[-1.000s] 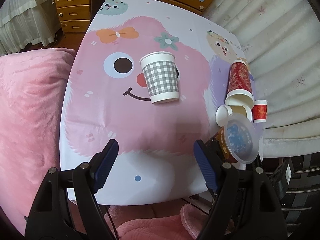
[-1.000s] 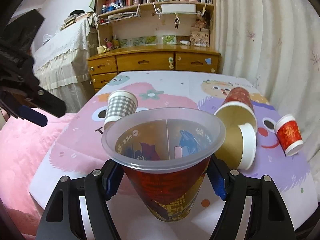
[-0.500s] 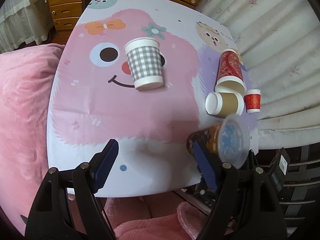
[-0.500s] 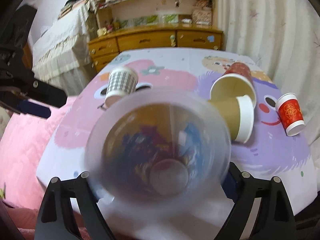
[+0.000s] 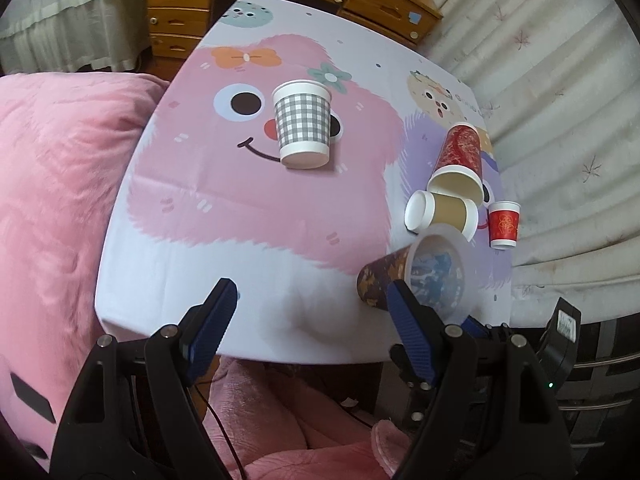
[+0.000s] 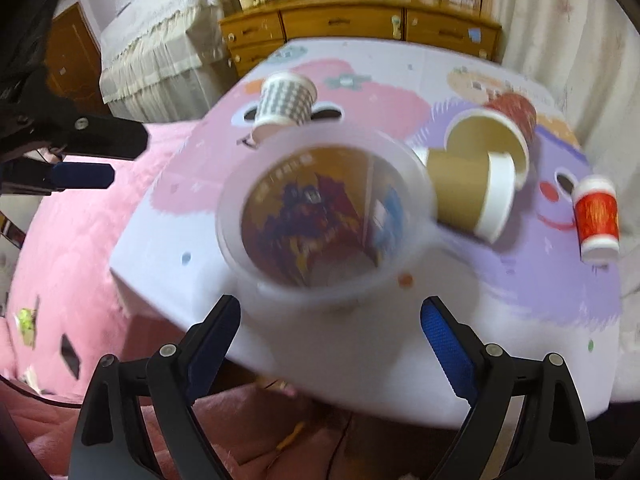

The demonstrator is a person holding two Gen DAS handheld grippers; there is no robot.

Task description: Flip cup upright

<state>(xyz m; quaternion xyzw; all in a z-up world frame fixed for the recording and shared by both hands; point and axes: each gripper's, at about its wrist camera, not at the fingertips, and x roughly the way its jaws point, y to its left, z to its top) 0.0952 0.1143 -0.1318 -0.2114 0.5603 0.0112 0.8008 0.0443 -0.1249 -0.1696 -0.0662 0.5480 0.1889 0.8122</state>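
The big cup (image 5: pixel 424 280) is looking like see-through plastic, frosted at the rim, with a shiny printed sleeve. The checked cup (image 5: pixel 303 124) is looking like matt paper. The brown cup (image 5: pixel 444 212) is looking like plain brown paper with a white rolled rim. The two red cups (image 5: pixel 460 152) (image 5: pixel 505 224) are looking like printed paper, a little glossy. The table (image 5: pixel 224 248) is being covered by a smooth printed cloth with fold lines. A pink blanket (image 5: pixel 60 184) is looking soft and fuzzy. The drawers (image 5: pixel 184 0) are looking like shiny wood. The left tool (image 5: pixel 308 320) is being seen as black matt plastic with ridged blue pads (image 5: pixel 412 336). The curtain (image 5: pixel 560 80) is looking like thin cloth.
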